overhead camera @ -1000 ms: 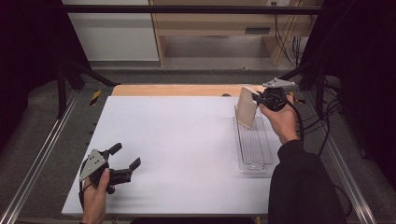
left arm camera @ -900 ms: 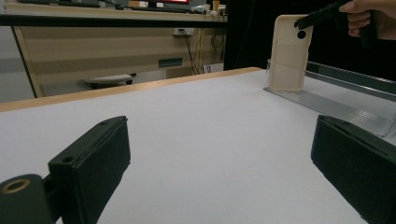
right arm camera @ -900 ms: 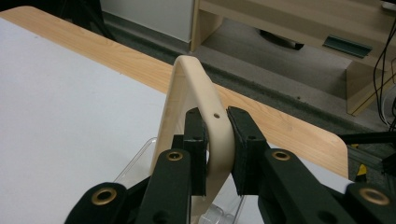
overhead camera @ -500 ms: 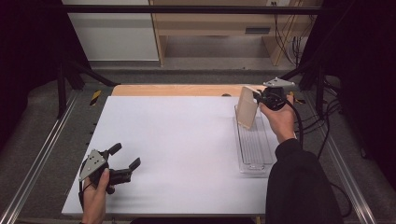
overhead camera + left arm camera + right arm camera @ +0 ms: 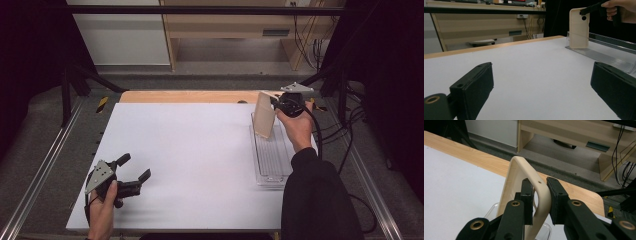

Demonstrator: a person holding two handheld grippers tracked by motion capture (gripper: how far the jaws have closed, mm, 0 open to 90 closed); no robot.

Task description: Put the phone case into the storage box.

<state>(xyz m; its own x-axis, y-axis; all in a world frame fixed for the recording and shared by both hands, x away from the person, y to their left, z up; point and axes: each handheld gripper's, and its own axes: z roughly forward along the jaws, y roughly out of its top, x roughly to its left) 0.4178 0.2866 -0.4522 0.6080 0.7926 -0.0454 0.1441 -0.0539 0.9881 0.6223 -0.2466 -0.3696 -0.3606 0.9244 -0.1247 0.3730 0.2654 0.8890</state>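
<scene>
Right gripper view shows your right gripper (image 5: 540, 203) with its jaws pinching the top rim of a cream-coloured, rounded-corner plastic phone case (image 5: 520, 185), one pad inside the shell and one outside, pressed against the wall. In the high view you hold that case upright, slightly tilted, over the far end of a clear ribbed plastic tray (image 5: 272, 157) lying lengthwise near the right edge of the white worktop (image 5: 200, 150); the case's lower edge sits at the tray's far end, though whether it touches the tray is not clear. Your left gripper (image 5: 131, 175) rests low near the front left corner of the worktop, well apart from the tray, its jaws spread wide with nothing between them.
</scene>
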